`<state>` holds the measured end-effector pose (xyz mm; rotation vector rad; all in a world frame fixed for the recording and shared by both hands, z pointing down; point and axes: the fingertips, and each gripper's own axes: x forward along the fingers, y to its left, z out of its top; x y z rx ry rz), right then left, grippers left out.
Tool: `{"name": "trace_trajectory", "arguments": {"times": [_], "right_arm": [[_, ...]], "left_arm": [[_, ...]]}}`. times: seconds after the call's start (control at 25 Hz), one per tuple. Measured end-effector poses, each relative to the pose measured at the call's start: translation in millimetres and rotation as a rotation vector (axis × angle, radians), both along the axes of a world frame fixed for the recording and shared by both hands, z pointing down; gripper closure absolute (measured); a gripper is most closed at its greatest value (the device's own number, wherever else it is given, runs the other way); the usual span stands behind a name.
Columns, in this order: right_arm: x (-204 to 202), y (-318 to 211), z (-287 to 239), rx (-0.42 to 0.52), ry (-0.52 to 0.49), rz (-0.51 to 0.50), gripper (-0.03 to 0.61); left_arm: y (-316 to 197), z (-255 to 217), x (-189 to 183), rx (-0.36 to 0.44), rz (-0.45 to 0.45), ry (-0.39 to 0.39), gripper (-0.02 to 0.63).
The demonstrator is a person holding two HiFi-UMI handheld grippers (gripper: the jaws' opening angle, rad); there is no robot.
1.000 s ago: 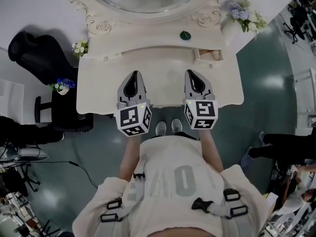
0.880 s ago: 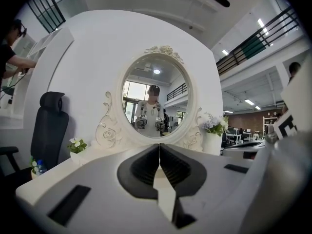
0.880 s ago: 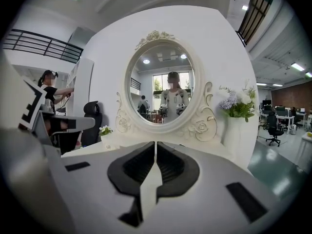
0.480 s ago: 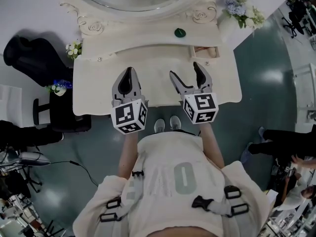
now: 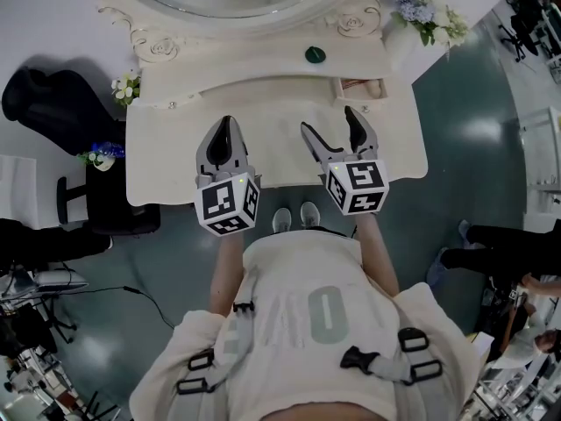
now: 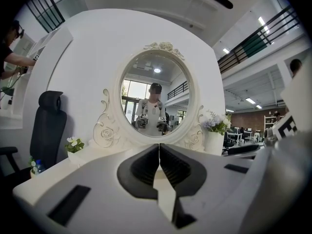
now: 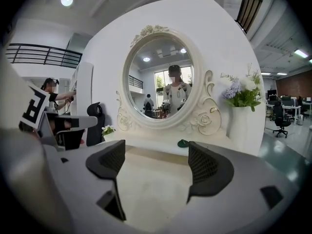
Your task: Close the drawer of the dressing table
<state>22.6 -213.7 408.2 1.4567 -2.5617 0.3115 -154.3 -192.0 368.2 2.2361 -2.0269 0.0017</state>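
The cream dressing table (image 5: 175, 160) stands in front of me under its oval mirror (image 6: 156, 94). A small drawer (image 5: 361, 98) on the raised back tier at the right is pulled out, with something beige inside. My right gripper (image 5: 330, 126) hovers over the tabletop just in front and left of that drawer. Its jaws are opening and stand wide apart with nothing between them, as the right gripper view (image 7: 153, 155) shows. Over the tabletop's left half, my left gripper (image 5: 225, 131) is shut and empty, its pads (image 6: 146, 165) meeting.
A green round thing (image 5: 315, 55) lies on the back tier. A white vase of flowers (image 5: 412, 20) stands at the back right, a small flower pot (image 5: 127, 86) at the back left. A black office chair (image 5: 53, 95) and black side stand (image 5: 114, 196) are left of the table.
The right gripper's jaws went from shut to wide open. It edged slightly toward the table's back right. The left gripper stayed shut and hardly moved.
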Motion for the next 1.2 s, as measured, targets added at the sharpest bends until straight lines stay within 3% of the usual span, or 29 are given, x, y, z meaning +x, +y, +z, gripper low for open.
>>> {"name": "trace_trajectory", "arguments": {"times": [0.44, 0.68, 1.2], "right_arm": [[84.1, -36.5, 40.8, -0.092, 0.072, 0.152, 0.185], [126.9, -54.9, 90.3, -0.186, 0.152, 0.226, 0.26], [144.9, -79.4, 162.2, -0.347, 0.235, 0.245, 0.375]], "left_arm": [[-5.2, 6.6, 4.8, -0.015, 0.005, -0.011, 0.594], [-7.7, 9.4, 6.4, -0.022, -0.003, -0.015, 0.594], [-15.1, 13.8, 6.6, -0.045, -0.017, -0.033, 0.594]]}}
